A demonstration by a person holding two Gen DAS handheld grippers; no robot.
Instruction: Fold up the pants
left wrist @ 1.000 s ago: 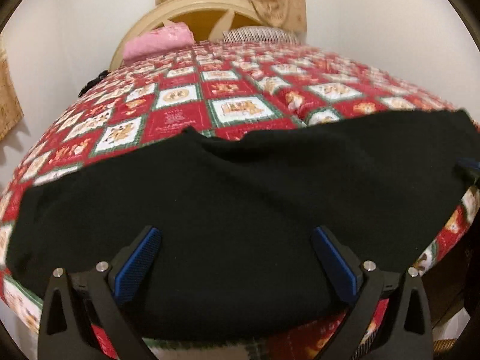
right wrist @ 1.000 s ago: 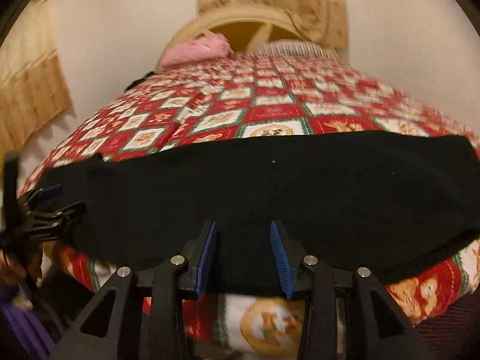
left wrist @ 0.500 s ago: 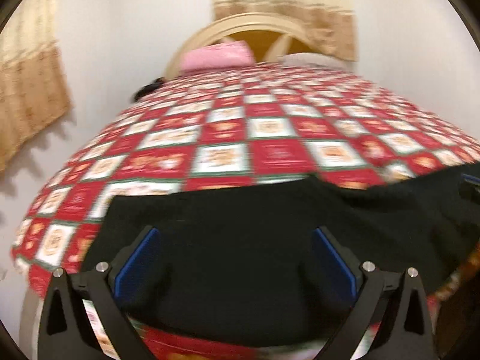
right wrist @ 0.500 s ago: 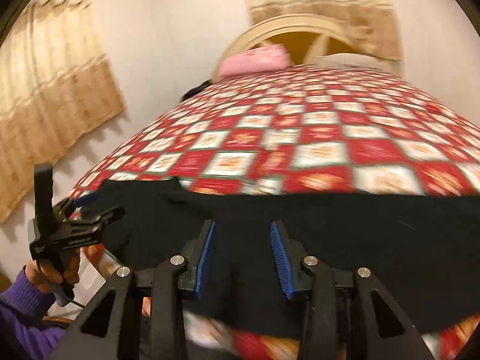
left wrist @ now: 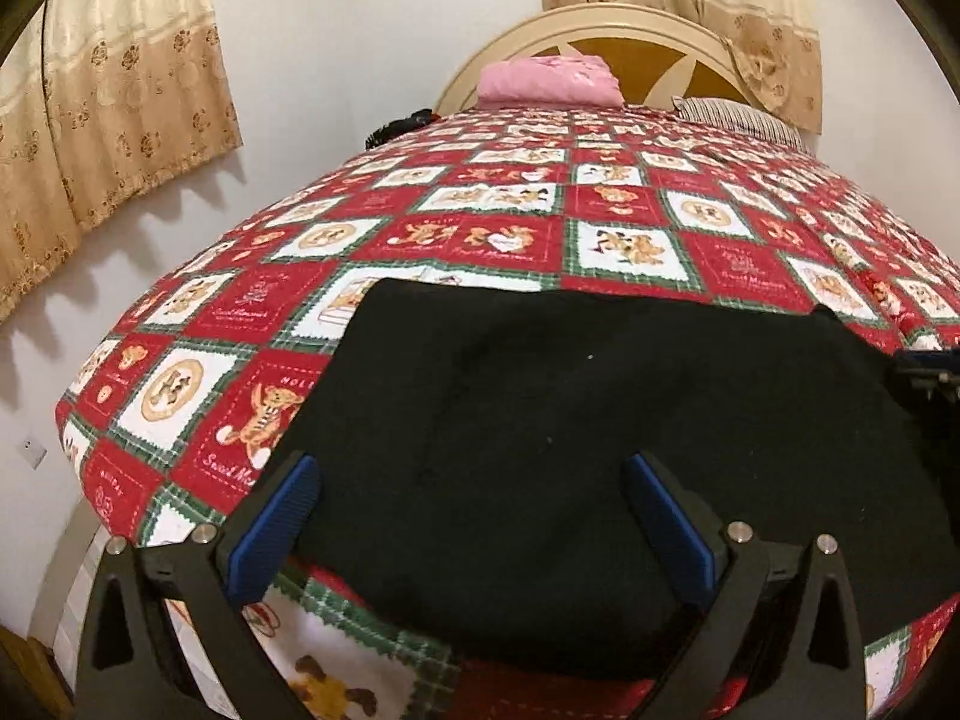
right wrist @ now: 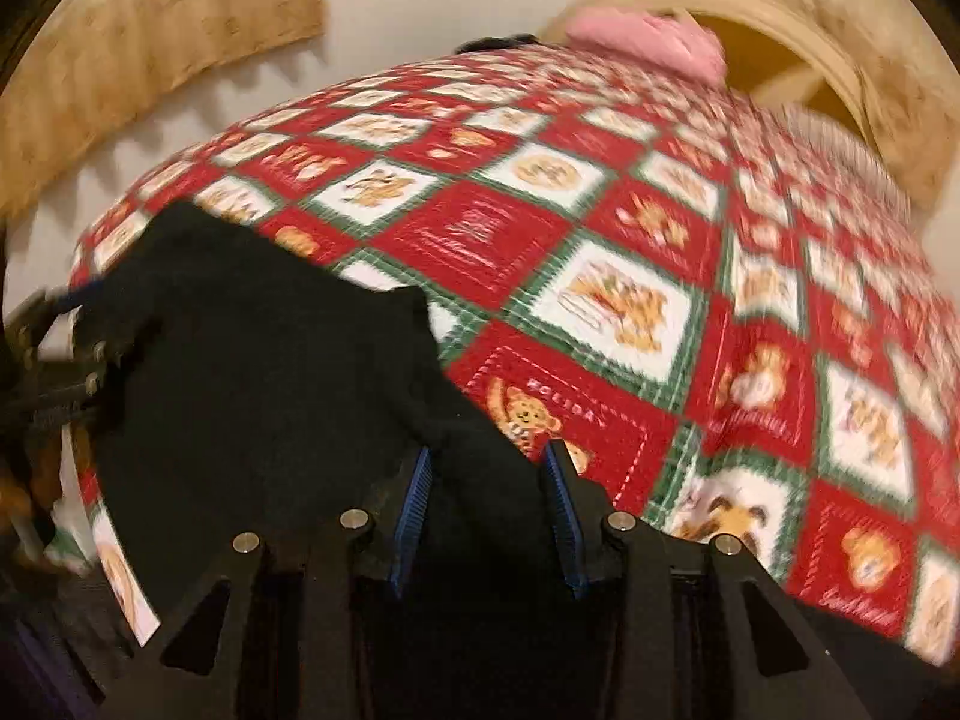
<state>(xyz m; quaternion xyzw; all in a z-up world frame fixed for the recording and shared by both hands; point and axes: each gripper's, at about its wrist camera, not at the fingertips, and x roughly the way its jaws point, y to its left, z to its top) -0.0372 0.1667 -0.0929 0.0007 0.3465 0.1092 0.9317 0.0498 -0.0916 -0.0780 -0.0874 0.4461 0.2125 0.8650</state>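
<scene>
Black pants [left wrist: 588, 432] lie flat along the near edge of a bed with a red and white teddy-bear quilt [left wrist: 540, 210]. My left gripper [left wrist: 474, 516] is open wide, low over the pants' near edge, holding nothing. In the right wrist view the pants [right wrist: 270, 390] fill the lower left. My right gripper [right wrist: 486, 510] stands partly open with black cloth lying between and under its blue pads [right wrist: 414, 510]; I cannot tell whether it holds the cloth. The other gripper shows at each view's edge: the right one [left wrist: 924, 372] and the left one [right wrist: 54, 354].
A pink pillow [left wrist: 549, 81] and a striped pillow [left wrist: 738, 114] lie by the cream headboard [left wrist: 600, 30]. Beige curtains [left wrist: 108, 96] hang on the left wall. A small dark object [left wrist: 399, 126] sits at the bed's far left edge.
Both views swung to the left along the bed. The pants' left end now sits in front of my left gripper. The right view is blurred and tilted, with cloth now between its pads.
</scene>
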